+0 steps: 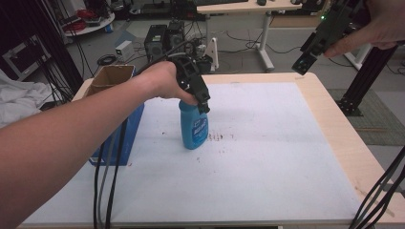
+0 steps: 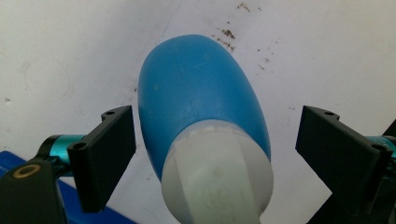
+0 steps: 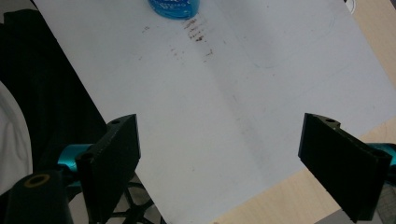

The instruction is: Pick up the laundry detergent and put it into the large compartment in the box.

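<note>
A blue bottle (image 1: 194, 128) with a white cap stands upright near the middle of the white mat. My left gripper (image 1: 204, 104) comes down over its top. In the left gripper view the bottle's blue body (image 2: 196, 88) and white cap (image 2: 217, 179) sit between the jaws of the left gripper (image 2: 217, 116), which is open, with a gap on each side. My right gripper (image 1: 303, 63) is held high in the air past the table's far right corner. It (image 3: 222, 122) is open with nothing between its jaws, and the bottle's base (image 3: 175, 7) shows far off.
An open cardboard box (image 1: 112, 76) and a blue bin (image 1: 130, 136) stand at the table's left edge. Brown specks (image 1: 217, 137) mark the mat right of the bottle. Cables (image 1: 107, 181) hang over the front left. The wooden table rim (image 1: 334, 119) runs along the right.
</note>
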`<action>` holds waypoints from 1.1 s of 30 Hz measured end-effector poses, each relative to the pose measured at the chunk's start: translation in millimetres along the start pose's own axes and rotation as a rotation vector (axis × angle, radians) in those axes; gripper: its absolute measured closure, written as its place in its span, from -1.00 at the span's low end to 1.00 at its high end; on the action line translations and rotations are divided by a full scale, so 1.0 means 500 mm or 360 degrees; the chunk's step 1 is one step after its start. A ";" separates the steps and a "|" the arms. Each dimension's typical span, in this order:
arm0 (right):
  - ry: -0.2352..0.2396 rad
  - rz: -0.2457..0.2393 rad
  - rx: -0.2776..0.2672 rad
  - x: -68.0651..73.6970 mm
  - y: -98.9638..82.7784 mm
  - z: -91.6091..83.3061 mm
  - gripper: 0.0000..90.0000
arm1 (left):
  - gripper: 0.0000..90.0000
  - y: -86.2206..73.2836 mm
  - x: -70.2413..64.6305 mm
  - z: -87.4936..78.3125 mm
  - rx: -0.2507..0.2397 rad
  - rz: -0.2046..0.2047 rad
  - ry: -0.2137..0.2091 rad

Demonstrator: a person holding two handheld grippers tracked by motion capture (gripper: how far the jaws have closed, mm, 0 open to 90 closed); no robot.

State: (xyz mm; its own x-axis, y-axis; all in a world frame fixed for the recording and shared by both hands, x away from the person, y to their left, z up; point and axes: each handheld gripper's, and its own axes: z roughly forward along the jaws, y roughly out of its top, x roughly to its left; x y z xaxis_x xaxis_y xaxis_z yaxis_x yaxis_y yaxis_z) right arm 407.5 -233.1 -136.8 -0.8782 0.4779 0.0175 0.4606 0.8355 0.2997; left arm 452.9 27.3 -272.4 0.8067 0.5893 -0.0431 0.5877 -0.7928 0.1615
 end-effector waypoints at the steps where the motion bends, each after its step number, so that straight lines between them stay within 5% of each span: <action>1: 0.0000 0.0002 0.0002 0.000 0.000 0.000 -0.73 | -0.73 0.000 -0.002 0.003 0.0001 -0.0009 0.0004; 33: 0.0004 -0.0001 0.0007 -0.003 0.006 0.005 -0.73 | -0.61 -0.002 0.004 0.006 0.0016 -0.0049 0.0008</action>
State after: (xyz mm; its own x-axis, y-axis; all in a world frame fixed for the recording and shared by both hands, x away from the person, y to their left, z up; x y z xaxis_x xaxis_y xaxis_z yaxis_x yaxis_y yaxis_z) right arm 410.5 -230.7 -138.6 -0.8789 0.4765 0.0199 0.4605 0.8370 0.2955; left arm 454.1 28.8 -275.8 0.7879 0.6144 -0.0429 0.6130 -0.7756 0.1505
